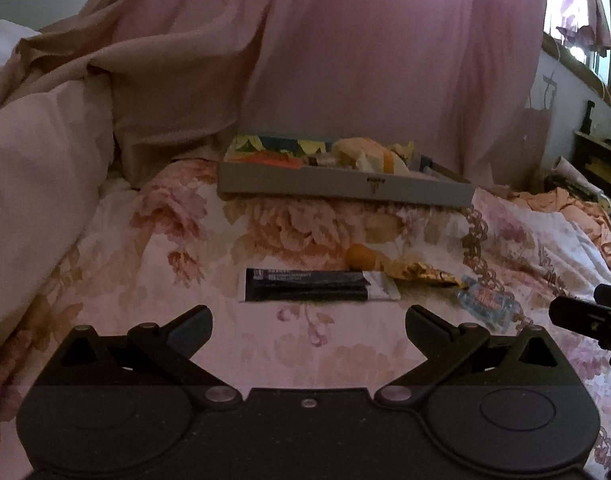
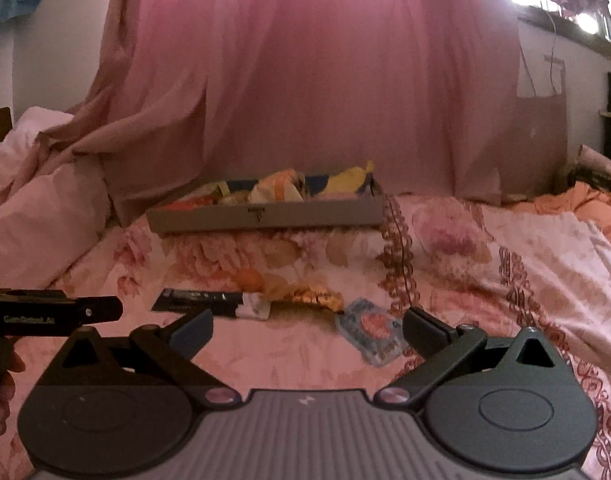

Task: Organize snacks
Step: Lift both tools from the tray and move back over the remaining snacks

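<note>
Black packet point(image 1: 311, 285) ahead of spread fingers point(image 1: 191, 326)

We see a floral bedspread point(image 1: 313, 344), a pink curtain point(image 2: 325, 92) behind it, a white duvet point(image 1: 33, 184) at left, and a window point(image 1: 577, 20) at right.

Black left gripper point(image 1: 308, 322), ribbed grey-bodied right gripper point(image 2: 307, 326), silver pivot screws, grey-padded jaws

box point(image 1: 345, 189) behind, on bed point(image 1: 325, 344) (snacks inside); bar packet point(image 1: 305, 285) before it | blister pack point(image 1: 485, 304) rightmost
</note>
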Demonstrator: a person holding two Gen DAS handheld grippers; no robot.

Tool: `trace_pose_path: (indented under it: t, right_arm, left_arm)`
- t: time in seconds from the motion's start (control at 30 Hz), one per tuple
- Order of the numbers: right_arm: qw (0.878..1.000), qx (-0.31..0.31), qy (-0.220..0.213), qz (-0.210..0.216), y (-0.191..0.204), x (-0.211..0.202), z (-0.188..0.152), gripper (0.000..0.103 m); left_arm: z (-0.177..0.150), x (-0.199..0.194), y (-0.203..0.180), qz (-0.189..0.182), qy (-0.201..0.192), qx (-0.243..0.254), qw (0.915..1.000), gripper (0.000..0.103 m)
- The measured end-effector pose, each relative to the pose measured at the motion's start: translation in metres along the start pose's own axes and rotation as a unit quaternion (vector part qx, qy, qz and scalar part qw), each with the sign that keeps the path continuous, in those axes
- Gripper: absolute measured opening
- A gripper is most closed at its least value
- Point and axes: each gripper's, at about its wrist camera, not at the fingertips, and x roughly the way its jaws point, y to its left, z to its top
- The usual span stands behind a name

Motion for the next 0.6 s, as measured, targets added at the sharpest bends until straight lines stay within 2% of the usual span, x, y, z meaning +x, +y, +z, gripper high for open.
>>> trace_pose_path:
  t: [0.37, 0.6]
  right_arm:
    - [0.999, -0.012, 0.053, -0.006, 0.003, 0.020, -0.011, 0.103]
    - [0.995, 0.010, 0.094, -0.007, -0.004, 0.035, -0.019, 0.103]
  left_arm:
    - [-0.009, 0.024, 0.004, -0.006, 0.033, 0.005, 0.9994, 0.102]
    - [-0.011, 0.039, 0.008, -0.007, 0.048, 0.007, 0.9988, 0.102]
